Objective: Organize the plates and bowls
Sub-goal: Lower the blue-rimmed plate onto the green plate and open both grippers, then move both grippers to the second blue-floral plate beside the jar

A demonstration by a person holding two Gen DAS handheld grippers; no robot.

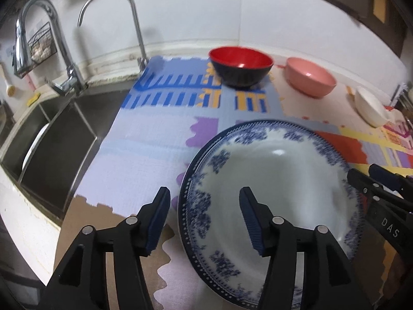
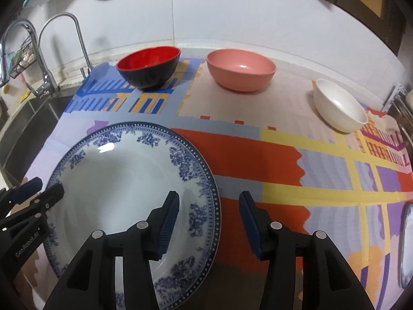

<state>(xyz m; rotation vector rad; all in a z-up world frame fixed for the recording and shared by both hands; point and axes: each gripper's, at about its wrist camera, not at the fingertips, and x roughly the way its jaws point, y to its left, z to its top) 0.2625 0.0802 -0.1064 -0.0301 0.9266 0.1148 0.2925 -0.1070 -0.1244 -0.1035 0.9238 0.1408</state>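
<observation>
The patterned mat point(image 2: 258, 155) is covering the counter across most of both views, with the sink point(image 1: 59, 139) sitting in the left of the left wrist view. On the mat, the blue-and-white plate point(image 2: 124, 180) is filling the lower left of the right wrist view and the lower centre-right of the left wrist view, lying flat. Along the top of the mat the pink bowl point(image 2: 241, 71) is standing in the upper centre, the red-and-black bowl point(image 2: 149, 68) just left of it, and the white bowl point(image 2: 339, 108) is tilting at the upper right. A second plate edge point(image 2: 406, 240) is showing at the far right.

The left gripper point(image 1: 204, 219) is hovering with its jaws apart, straddling the plate's left rim; the right gripper point(image 2: 209, 222) is likewise spread wide, straddling the right rim. Neither is clamping anything.

Judging from this, a two-handed lift looks to be starting. It would go best with each jaw slid under and over the rim evenly, both closing together, so the smooth glaze is not slipping or tipping.
</observation>
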